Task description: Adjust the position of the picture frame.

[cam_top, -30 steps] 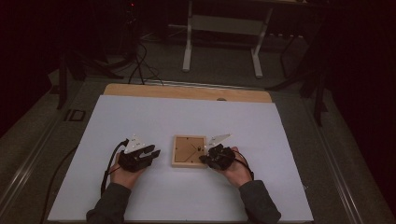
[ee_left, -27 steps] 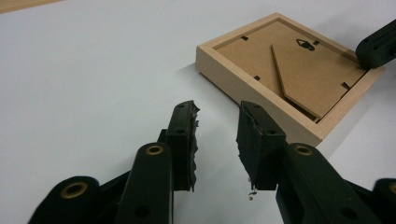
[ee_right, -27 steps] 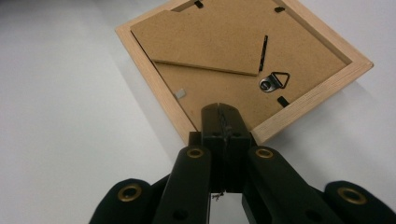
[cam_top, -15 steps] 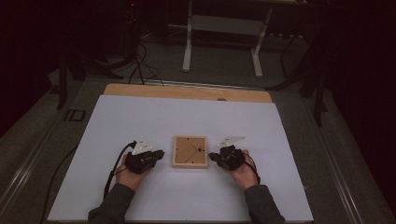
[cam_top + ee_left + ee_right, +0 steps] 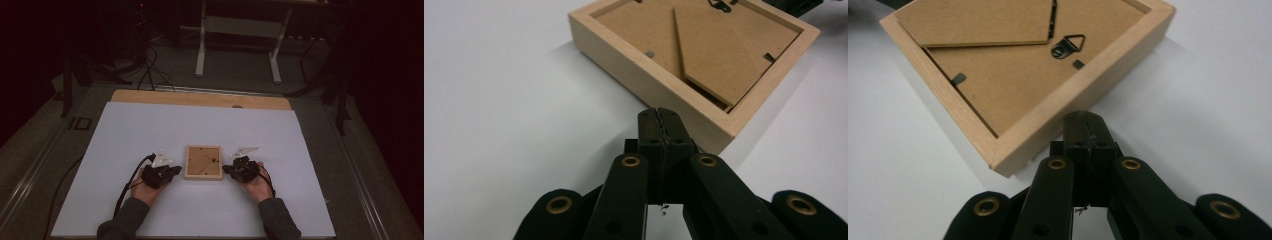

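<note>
So the left gripper (image 5: 173, 170) sits on the white table cover just left of the picture frame (image 5: 203, 162), and its 2 black jaws are pressed flat together with nothing between them. They've just been closing, and in the left gripper view (image 5: 659, 116) you can see the tips meeting in 1 thin seam right in front of the frame's wooden side, near a corner. Can't tell for sure if the tips actually touch the wood or stop just short.

Same deal on the other side: the right gripper (image 5: 228, 169) is just right of the frame, jaws squeezed together, empty. In the right gripper view (image 5: 1083, 120) the closed tips sit right by the frame's edge close to a corner, again touching or a hair off, can't call it.

Each gripper is held in a hand, left hand (image 5: 148, 186) and right hand (image 5: 258, 182), forearms in dark sleeves coming in from the near edge of the table.

The frame itself lies face down, roughly in the middle of the table between the 2 grippers. Light wood rim, brown backing board (image 5: 1013, 75) showing, with a fold-out stand panel (image 5: 729, 47), a small black hanging ring (image 5: 1068, 45) and little black retaining tabs (image 5: 958, 78). The white cover (image 5: 200, 122) lies over a wooden tabletop (image 5: 200, 98), which shows as a strip at the far edge.
</note>
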Motion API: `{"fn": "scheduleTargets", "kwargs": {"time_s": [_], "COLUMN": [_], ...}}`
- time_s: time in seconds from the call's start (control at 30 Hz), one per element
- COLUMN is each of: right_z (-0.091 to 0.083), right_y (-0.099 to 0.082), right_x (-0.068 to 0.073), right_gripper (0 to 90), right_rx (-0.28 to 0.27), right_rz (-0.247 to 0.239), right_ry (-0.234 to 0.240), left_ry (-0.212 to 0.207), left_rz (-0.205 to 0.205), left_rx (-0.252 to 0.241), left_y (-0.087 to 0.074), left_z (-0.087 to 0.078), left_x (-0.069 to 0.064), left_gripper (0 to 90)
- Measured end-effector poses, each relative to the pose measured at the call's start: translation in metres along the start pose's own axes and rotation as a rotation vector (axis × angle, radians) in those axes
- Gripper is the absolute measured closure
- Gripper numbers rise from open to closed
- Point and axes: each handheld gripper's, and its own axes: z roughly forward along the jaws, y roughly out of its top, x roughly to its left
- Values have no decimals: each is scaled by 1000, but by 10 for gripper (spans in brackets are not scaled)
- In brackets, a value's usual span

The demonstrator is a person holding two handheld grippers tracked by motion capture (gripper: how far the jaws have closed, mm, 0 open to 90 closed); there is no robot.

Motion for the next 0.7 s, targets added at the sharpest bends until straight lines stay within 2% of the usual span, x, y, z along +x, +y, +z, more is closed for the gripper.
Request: {"fn": "scheduleTargets", "kwargs": {"time_s": [0.07,0.2,0.6,0.7], "right_z": [2,2,6,8], "right_y": [0,-1,1,2], "right_x": [1,0,6,9], "right_gripper": [899,899,899,899], "right_rx": [4,2,-5,-5], "right_rz": [-5,5,-10,-14], "right_ry": [-12,-5,11,19], "left_ry": [-8,-4,9,16], "left_rz": [3,0,-20,-38], "left_rx": [3,20,25,21], "left_y": [1,2,-2,-5], "left_z": [3,5,-1,-4], "left_x": [-3,-4,1,2], "left_gripper": [900,900,900,900]}}
